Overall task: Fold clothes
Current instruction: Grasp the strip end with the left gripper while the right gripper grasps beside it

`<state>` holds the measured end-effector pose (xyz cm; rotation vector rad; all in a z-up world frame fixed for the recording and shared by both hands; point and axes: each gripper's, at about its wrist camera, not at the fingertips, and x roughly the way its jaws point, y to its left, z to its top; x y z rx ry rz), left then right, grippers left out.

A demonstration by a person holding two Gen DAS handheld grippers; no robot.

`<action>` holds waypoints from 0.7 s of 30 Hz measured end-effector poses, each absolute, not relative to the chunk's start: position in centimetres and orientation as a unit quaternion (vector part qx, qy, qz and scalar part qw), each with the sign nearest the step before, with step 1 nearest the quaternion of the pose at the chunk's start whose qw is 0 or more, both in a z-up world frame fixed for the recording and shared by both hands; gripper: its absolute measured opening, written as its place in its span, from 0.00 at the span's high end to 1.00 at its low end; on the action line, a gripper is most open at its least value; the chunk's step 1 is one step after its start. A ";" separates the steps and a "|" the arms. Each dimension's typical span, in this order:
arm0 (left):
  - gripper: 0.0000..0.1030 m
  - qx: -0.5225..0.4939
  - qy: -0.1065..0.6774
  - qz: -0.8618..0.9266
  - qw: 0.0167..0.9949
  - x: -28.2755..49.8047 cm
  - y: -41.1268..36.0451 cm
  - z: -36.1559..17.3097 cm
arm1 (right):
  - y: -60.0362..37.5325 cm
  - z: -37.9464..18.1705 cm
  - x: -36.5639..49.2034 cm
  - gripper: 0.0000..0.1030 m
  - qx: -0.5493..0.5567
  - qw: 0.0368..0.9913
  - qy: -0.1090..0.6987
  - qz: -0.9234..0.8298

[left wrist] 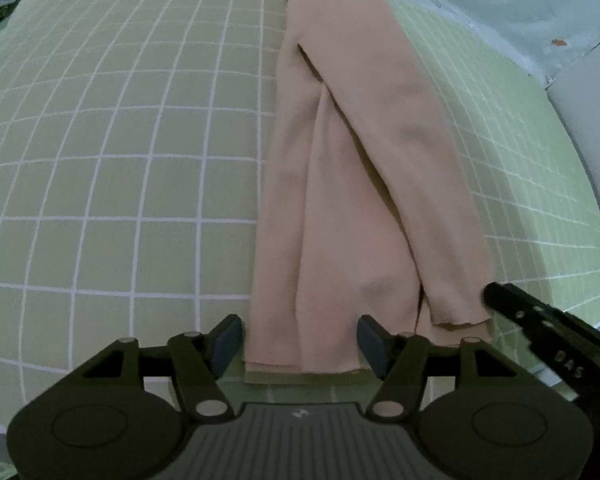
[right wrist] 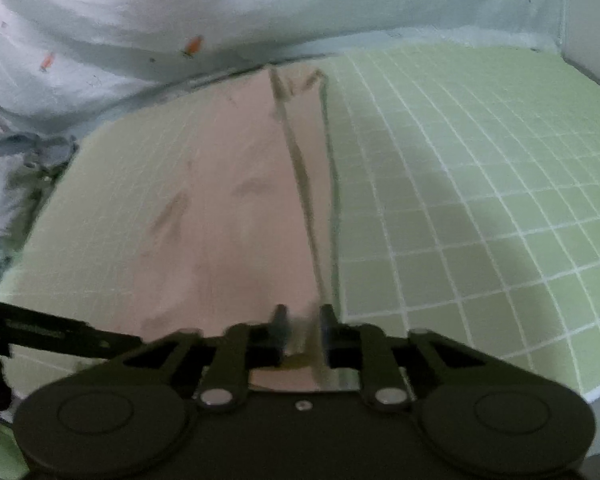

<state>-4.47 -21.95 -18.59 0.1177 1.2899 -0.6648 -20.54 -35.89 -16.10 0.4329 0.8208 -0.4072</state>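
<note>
- The right gripper [right wrist: 303, 330] is seen low over a pink garment [right wrist: 228, 216], jaws narrowly apart with a raised fabric edge between them.
- The garment is laid on a green grid-lined mat [right wrist: 480, 184].
- The view is blurred.

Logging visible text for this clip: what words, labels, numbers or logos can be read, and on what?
"DAS": embossed on the right hand-held gripper, seen in the left wrist view.
Small white logo on the left hand-held gripper body: no letters readable.
Nothing readable on the pink garment or green grid mat.
</note>
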 end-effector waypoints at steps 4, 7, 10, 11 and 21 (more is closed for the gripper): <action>0.39 0.078 0.584 -0.312 0.745 -5.3 -22.3 -18.5 | -36.3 -17.1 -20.7 0.50 0.228 0.862 0.408 -0.195; 0.44 0.112 0.567 -0.318 0.751 -6.3 -23.1 -18.4 | -35.8 -17.5 -20.5 0.50 0.211 0.867 0.414 -0.180; 0.72 0.117 0.555 -0.326 0.756 -6.8 -23.4 -18.4 | -35.1 -17.9 -20.1 0.53 0.184 0.873 0.424 -0.156; 0.76 0.109 0.556 -0.333 0.754 -6.7 -23.3 -18.5 | -34.9 -18.0 -19.9 0.55 0.175 0.875 0.426 -0.148; 0.85 0.045 0.537 -0.364 0.760 -5.5 -21.7 -14.2 | -36.6 -15.5 -21.2 0.88 0.225 0.884 0.397 -0.107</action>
